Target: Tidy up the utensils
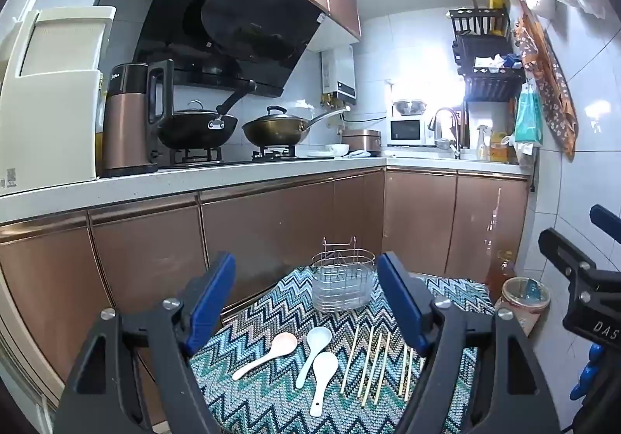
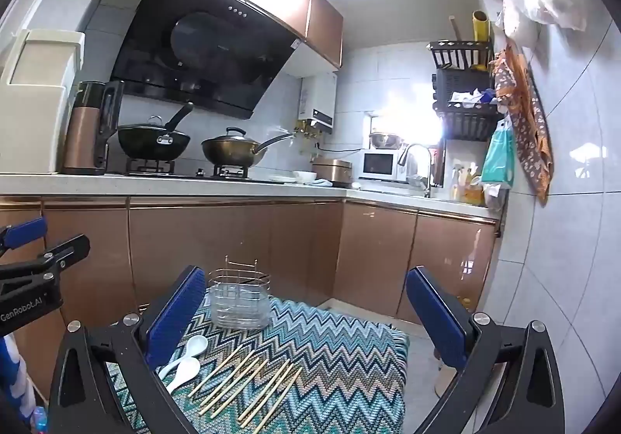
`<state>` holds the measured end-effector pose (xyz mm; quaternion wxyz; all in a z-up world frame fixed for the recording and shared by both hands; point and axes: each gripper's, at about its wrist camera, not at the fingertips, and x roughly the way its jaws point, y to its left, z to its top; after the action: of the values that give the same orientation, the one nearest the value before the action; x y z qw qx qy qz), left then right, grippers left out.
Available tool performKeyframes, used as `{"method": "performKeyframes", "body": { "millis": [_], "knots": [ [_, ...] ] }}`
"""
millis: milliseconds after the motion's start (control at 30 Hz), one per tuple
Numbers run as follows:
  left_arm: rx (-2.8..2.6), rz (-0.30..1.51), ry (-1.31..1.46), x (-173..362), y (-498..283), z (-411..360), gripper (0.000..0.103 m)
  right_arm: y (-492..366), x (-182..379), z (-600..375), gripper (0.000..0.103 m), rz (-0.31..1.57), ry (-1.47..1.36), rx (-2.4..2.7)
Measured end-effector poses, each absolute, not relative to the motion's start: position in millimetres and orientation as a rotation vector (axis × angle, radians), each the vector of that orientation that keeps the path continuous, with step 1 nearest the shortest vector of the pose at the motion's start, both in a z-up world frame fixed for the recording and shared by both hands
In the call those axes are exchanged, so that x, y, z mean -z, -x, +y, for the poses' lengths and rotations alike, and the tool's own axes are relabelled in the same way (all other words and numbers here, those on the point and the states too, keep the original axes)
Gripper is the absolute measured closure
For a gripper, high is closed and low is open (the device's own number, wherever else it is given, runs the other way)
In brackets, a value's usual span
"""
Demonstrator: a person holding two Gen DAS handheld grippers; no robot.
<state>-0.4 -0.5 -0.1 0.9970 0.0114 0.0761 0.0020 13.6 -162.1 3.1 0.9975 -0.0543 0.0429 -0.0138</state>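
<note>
Left wrist view, left to right. Zigzag cloth [image 1: 279,387] covers the surface. On it: pink spoon [image 1: 268,353] at far left, lying at a slant; just beside it two white spoons [image 1: 316,352], bowls away from the camera, close together, whether touching cannot be told. Right of these, a row of chopsticks [image 1: 374,366], roughly parallel, pointing away from the camera; the rightmost are partly hidden behind the right finger. Wire utensil holder [image 1: 343,284] stands upright at the cloth's far edge, behind spoons and chopsticks, well apart from both. Nothing stands between utensils and holder.

Beyond the cloth's right edge: a lidded jar [image 1: 524,298] and a bottle [image 1: 500,271] on the floor by the wall. Cabinet doors [image 1: 271,217] close behind the holder.

Open room: bare cloth between utensils and holder; in the right wrist view a wide bare stretch right of the chopsticks.

Left gripper [image 1: 306,302]: jaws spread wide, nothing between them, touching nothing, held above the cloth.
Right gripper [image 2: 306,317]: jaws fully spread, nothing between them, above the cloth; spoons partly hidden behind its left finger.
</note>
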Motion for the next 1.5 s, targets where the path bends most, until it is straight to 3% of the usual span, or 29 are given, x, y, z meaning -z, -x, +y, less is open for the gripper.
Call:
{"method": "performKeyframes", "body": {
  "millis": [1500],
  "knots": [
    [-0.049,0.156,0.123,2.8,-13.0,42.4,0.028,-34.2,12.0,-179.5,0.0,0.194,0.09,0.013]
  ]
}}
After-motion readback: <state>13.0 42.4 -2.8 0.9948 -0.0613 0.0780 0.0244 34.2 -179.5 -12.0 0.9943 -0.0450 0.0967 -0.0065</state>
